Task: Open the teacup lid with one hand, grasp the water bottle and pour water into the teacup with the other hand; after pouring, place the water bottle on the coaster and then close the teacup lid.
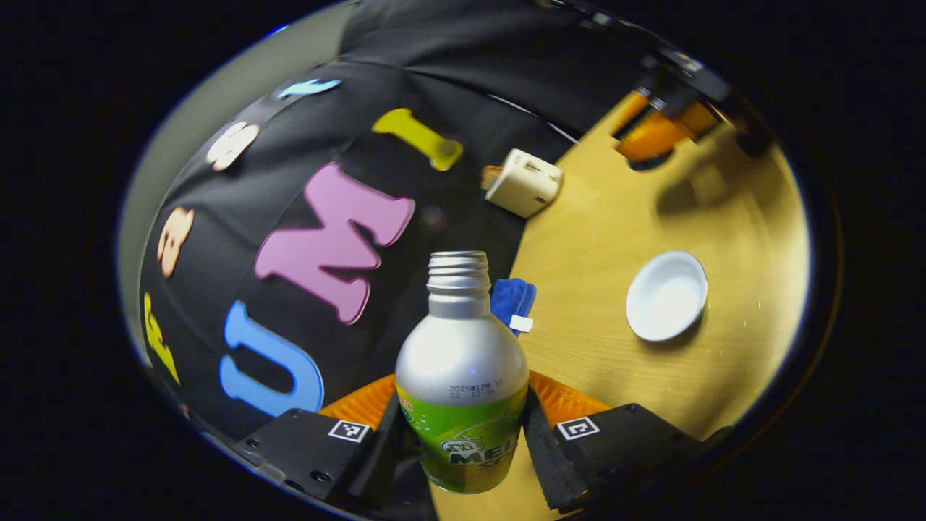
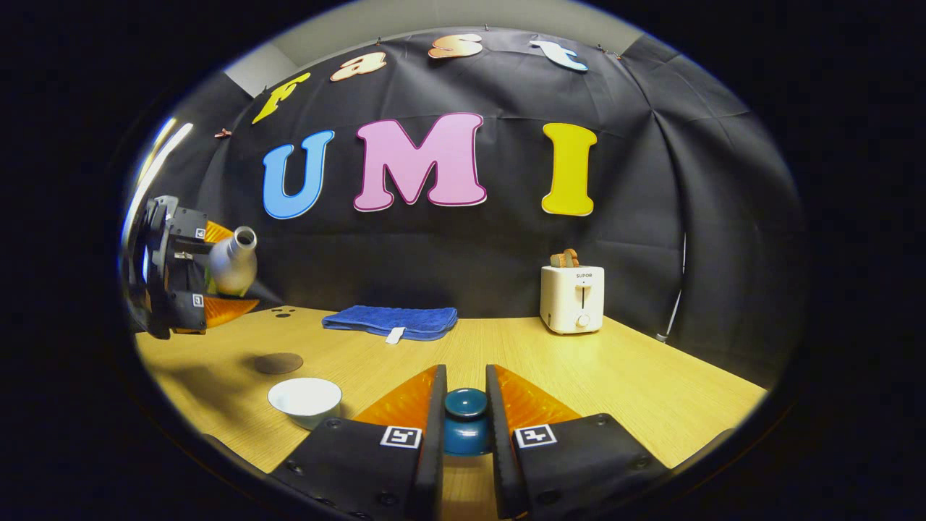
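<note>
Left gripper (image 1: 463, 434) at the bottom of its view, jaws pinching the bottle (image 1: 461, 376), uncapped, mouth pointing up the frame. The cup (image 1: 666, 295) sits open on the table (image 1: 600, 239) at right. In the right gripper view, the right gripper (image 2: 465, 416) grips the lid (image 2: 465, 423) by its knob at bottom centre. Coaster (image 2: 278, 362) lies lower left, just beyond the cup; towel (image 2: 391, 320) and toaster (image 2: 572, 298) behind.

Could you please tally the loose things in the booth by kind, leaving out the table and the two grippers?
Water bottle: 1
Teacup: 1
Teacup lid: 1
Coaster: 1
Blue cloth: 1
Toaster: 1
Total: 6
</note>
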The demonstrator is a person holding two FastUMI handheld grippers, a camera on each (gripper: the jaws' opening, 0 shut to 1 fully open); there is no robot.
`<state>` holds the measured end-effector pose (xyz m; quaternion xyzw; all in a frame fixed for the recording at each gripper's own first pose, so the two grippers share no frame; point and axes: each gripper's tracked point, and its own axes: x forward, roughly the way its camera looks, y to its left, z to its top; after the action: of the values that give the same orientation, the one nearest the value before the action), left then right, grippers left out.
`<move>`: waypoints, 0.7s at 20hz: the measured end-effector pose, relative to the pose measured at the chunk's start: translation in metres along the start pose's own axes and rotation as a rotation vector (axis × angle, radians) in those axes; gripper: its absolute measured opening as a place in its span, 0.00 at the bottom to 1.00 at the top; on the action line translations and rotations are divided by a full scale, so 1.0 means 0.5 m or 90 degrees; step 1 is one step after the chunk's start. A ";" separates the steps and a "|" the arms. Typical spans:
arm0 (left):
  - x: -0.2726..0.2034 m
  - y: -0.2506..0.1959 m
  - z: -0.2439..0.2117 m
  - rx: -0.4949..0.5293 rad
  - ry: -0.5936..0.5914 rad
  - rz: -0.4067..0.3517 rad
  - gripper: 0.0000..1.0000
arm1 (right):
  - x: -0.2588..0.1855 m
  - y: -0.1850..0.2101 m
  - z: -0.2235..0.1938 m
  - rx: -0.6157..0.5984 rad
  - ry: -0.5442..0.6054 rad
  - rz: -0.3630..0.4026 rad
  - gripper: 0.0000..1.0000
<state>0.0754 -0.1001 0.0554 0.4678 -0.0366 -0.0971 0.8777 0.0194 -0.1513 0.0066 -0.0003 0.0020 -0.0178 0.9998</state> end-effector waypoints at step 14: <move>0.058 0.049 -0.115 -0.682 -0.052 0.050 0.79 | -0.001 -0.005 0.001 0.000 -0.001 -0.019 0.32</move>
<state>0.1159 -0.0460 0.0429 -0.0517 -0.0336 -0.0874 0.9943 0.0188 -0.1540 0.0071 -0.0004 0.0015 -0.0327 0.9995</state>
